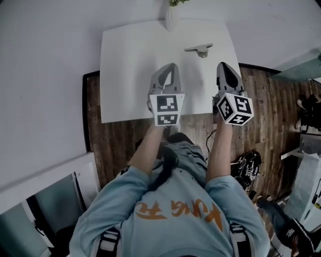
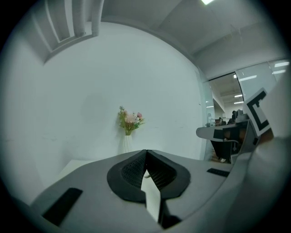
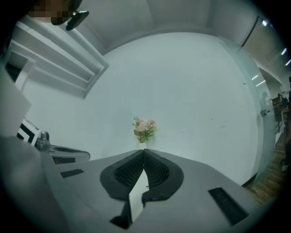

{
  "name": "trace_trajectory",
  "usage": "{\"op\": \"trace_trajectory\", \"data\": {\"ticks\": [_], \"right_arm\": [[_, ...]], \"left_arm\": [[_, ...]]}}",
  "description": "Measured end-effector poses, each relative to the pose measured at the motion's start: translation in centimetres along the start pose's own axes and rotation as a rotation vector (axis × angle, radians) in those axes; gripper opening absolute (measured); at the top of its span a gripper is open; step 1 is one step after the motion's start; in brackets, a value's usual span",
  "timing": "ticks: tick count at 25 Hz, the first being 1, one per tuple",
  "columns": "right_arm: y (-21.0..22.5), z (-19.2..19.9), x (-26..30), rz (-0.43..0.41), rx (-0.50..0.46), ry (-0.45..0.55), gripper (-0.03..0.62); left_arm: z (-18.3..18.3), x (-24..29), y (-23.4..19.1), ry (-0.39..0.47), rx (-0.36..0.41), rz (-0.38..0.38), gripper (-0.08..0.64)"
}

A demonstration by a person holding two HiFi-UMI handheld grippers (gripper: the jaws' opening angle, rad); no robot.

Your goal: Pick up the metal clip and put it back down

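Note:
The metal clip (image 1: 202,49) lies on the white table (image 1: 125,60), toward its far right. My left gripper (image 1: 171,68) hovers over the table's middle, left of and nearer than the clip. Its jaws meet at the tips with nothing between them (image 2: 146,153). My right gripper (image 1: 223,66) is held just right of and nearer than the clip, apart from it. Those jaws are also shut and empty (image 3: 144,153). Neither gripper view shows the clip clearly.
A white vase with pink flowers (image 1: 172,15) stands at the table's far edge against the wall (image 2: 129,122) (image 3: 144,128). Dark wooden floor (image 1: 271,100) surrounds the table, with shoes and bags (image 1: 248,165) at the right.

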State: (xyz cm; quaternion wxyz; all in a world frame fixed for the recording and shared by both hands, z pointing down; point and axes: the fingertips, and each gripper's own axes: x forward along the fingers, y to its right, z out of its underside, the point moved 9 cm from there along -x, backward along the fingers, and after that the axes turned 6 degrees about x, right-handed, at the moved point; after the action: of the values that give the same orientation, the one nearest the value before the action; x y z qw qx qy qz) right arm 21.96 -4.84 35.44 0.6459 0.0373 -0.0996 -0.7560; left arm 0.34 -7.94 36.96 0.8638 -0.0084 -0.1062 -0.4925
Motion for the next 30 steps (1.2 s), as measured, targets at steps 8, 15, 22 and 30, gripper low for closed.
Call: {"op": "trace_trajectory", "data": {"ticks": [8, 15, 22, 30], "right_arm": [[4.4, 2.4, 3.1, -0.010, 0.060, -0.048, 0.012], [5.2, 3.9, 5.4, -0.008, 0.004, -0.119, 0.012], [6.7, 6.0, 6.9, -0.033, -0.107, -0.220, 0.014], [7.0, 7.6, 9.9, -0.126, -0.339, -0.342, 0.014]], "left_arm": [[1.1, 4.5, -0.4, -0.084, -0.019, -0.030, 0.025], [3.2, 7.9, -0.4, -0.145, -0.044, 0.012, 0.025], [5.0, 9.4, -0.9, -0.197, -0.062, 0.034, 0.025], [6.3, 10.3, -1.2, -0.244, -0.086, 0.041, 0.025]]}}
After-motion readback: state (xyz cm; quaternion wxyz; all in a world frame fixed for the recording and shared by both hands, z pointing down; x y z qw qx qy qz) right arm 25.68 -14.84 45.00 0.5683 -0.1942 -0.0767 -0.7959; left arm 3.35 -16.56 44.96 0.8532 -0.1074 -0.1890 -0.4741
